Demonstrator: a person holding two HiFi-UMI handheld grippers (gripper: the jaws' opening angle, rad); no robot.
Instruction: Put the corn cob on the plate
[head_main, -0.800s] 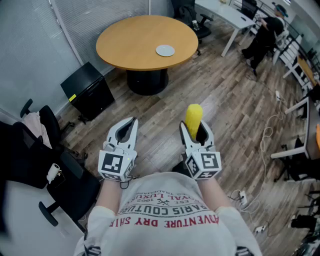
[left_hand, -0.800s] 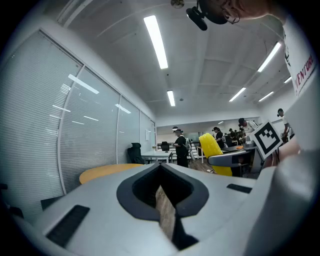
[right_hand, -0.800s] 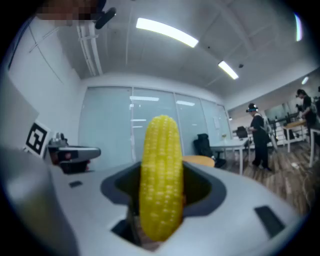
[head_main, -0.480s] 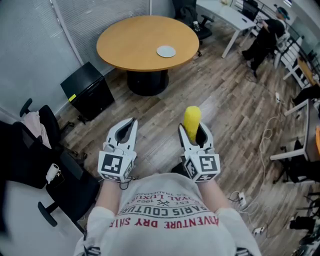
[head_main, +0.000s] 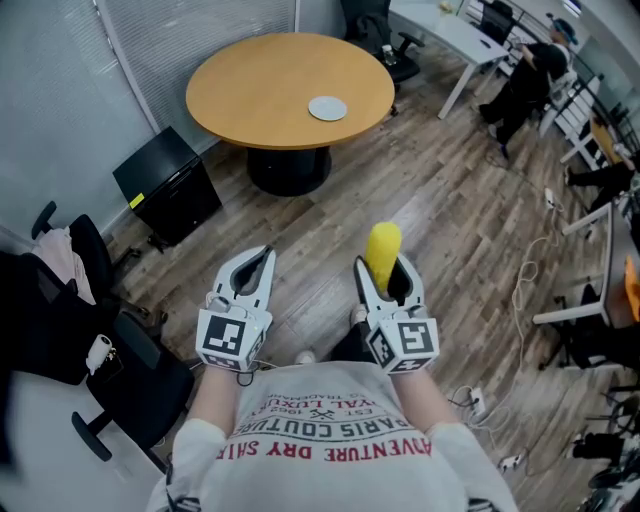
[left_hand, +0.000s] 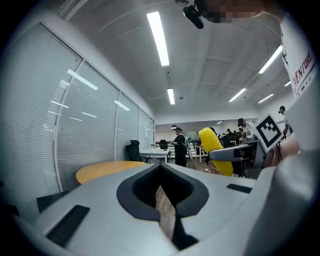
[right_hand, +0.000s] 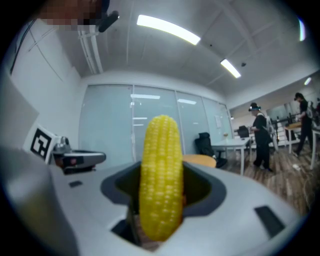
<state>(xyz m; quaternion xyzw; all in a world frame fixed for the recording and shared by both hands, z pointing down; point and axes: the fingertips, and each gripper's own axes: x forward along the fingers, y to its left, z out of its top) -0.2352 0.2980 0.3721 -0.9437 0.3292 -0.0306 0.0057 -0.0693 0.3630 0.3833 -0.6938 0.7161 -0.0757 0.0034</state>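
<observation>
Yellow corn cob (head_main: 383, 250) stands upright in my right gripper (head_main: 386, 270) in the head view, jaws spread wide and clamped on its lower part. Against the frames of a moment ago, little has changed. The cob is in the same grip, the framing has shifted only slightly, and the round wooden table (head_main: 260, 80) with the small grey plate (head_main: 327, 108) remains well apart, across open floor. I judge the task to be in its carry stage, with the approach to the table still to be made. My left gripper (head_main: 252, 262) is level beside the right one and carries nothing.

Left gripper view: the jaws meet with only a thin slit between them and nothing in it. It also gives a side sight of the cob (left_hand: 212, 145) rising above the right gripper (left_hand: 235, 152), and the table's edge (left_hand: 102, 171) low at left.

Right gripper view: the cob (right_hand: 160, 175) fills the gap between the jaws, which seat on both its flanks. This confirms the grip better than the head view does. Neither gripper view shows the plate; only the head view does.
</observation>
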